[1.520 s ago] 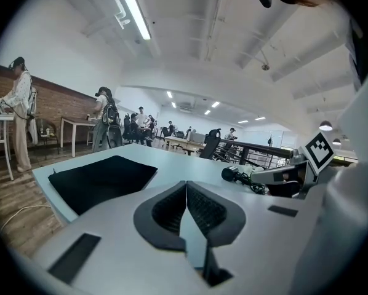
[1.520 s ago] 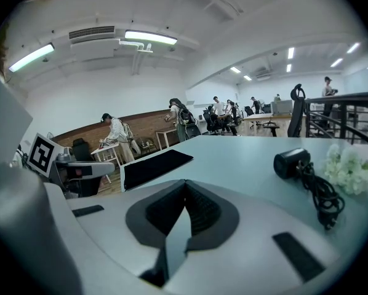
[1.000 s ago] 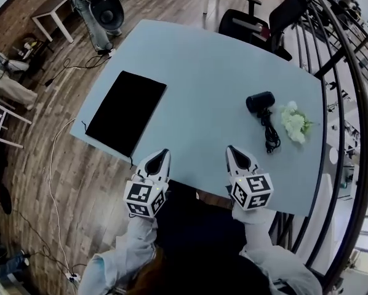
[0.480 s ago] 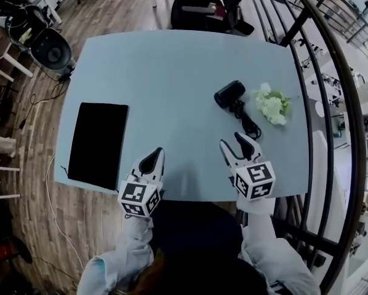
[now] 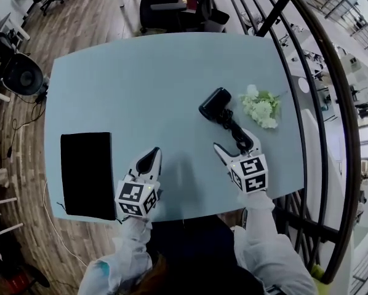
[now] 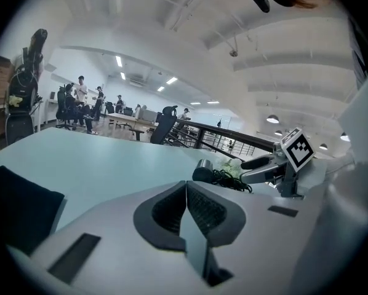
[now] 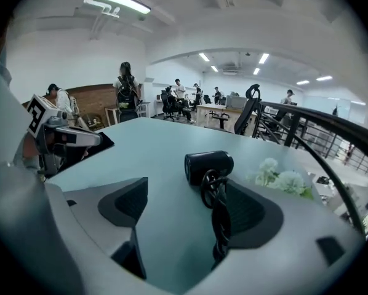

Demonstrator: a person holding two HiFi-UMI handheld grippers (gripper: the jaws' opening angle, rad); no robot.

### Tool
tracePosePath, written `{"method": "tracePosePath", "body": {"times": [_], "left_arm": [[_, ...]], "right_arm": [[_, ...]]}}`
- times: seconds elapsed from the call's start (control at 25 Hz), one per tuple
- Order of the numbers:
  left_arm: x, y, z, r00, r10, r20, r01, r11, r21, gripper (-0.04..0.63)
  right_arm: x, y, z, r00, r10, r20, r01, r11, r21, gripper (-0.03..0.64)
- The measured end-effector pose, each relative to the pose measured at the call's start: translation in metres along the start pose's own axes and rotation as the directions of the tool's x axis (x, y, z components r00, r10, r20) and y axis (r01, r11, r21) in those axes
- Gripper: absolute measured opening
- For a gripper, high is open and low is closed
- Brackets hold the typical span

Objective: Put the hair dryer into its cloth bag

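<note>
While the left gripper [image 5: 152, 153] hovers clenched and empty over the table's [image 5: 147, 72] near edge, just beside the black cloth bag [image 5: 85, 174], the right gripper [image 5: 233, 144] has just been opening its jaws, with the cord [image 5: 236, 133] lying loose between them. Beyond lies the hair dryer [image 5: 213, 101], with white flowers [image 5: 261, 107] just beside it.

1. Hair dryer [image 5: 213, 101]: black and compact, lying on its side at the table's 2 o'clock, with its bundled black cord [image 5: 236, 134] trailing toward 5 o'clock.
2. Cloth bag [image 5: 85, 174]: a black rectangle lying flat at the table's 8 o'clock, well apart from the dryer.
</note>
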State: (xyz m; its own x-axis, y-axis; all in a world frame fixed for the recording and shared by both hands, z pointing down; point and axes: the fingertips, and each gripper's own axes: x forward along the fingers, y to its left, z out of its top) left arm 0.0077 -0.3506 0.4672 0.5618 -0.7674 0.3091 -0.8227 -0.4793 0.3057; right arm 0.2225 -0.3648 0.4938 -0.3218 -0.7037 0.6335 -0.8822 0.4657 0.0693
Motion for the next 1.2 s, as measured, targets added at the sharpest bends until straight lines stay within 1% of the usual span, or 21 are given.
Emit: {"method": "tracePosePath", "body": {"times": [0.24,0.36,0.48,0.68,0.8,0.88,0.96,1.08,1.12,1.2], "left_arm": [[0.035,0.019,-0.010,0.998,-0.018,-0.062,0.018,1.000,0.000,0.017],[0.046,0.032,-0.012,0.997,-0.019,-0.080,0.019,1.000,-0.008,0.017],[0.048,0.043,-0.020,0.994,-0.014,-0.107,0.011,1.000,-0.029,0.017],[0.054,0.052,-0.026,0.993,-0.024,-0.118,0.017,0.998,-0.060,0.017],[0.057,0.054,-0.029,0.992,-0.023,-0.122,0.015,0.998,-0.066,0.017],[0.058,0.054,-0.033,0.991,-0.021,-0.129,0.013,0.998,-0.065,0.017],[0.058,0.051,-0.036,0.990,-0.022,-0.138,0.014,0.998,-0.062,0.017],[0.057,0.048,-0.038,0.990,-0.014,-0.143,0.005,0.998,-0.065,0.017],[0.057,0.048,-0.038,0.990,-0.010,-0.142,0.001,0.998,-0.064,0.017],[0.056,0.046,-0.038,0.990,-0.004,-0.141,-0.004,0.998,-0.056,0.017]], "right_arm": [[0.036,-0.031,-0.020,0.993,-0.033,-0.114,0.032,0.999,-0.010,0.452],[0.055,-0.044,-0.029,0.985,-0.027,-0.171,0.026,1.000,-0.008,0.459],[0.071,-0.047,-0.045,0.968,0.002,-0.252,-0.002,1.000,0.001,0.461],[0.092,-0.061,-0.058,0.934,-0.012,-0.358,0.011,1.000,-0.006,0.460],[0.097,-0.061,-0.064,0.917,0.041,-0.397,-0.036,0.999,0.019,0.455],[0.098,-0.059,-0.065,0.913,0.076,-0.400,-0.067,0.997,0.037,0.451],[0.097,-0.057,-0.065,0.912,0.098,-0.399,-0.088,0.995,0.043,0.434],[0.095,-0.051,-0.063,0.907,0.112,-0.405,-0.106,0.994,0.038,0.363],[0.095,-0.050,-0.063,0.907,0.111,-0.406,-0.107,0.994,0.031,0.327],[0.092,-0.049,-0.062,0.912,0.092,-0.399,-0.101,0.995,0.000,0.292]]}}
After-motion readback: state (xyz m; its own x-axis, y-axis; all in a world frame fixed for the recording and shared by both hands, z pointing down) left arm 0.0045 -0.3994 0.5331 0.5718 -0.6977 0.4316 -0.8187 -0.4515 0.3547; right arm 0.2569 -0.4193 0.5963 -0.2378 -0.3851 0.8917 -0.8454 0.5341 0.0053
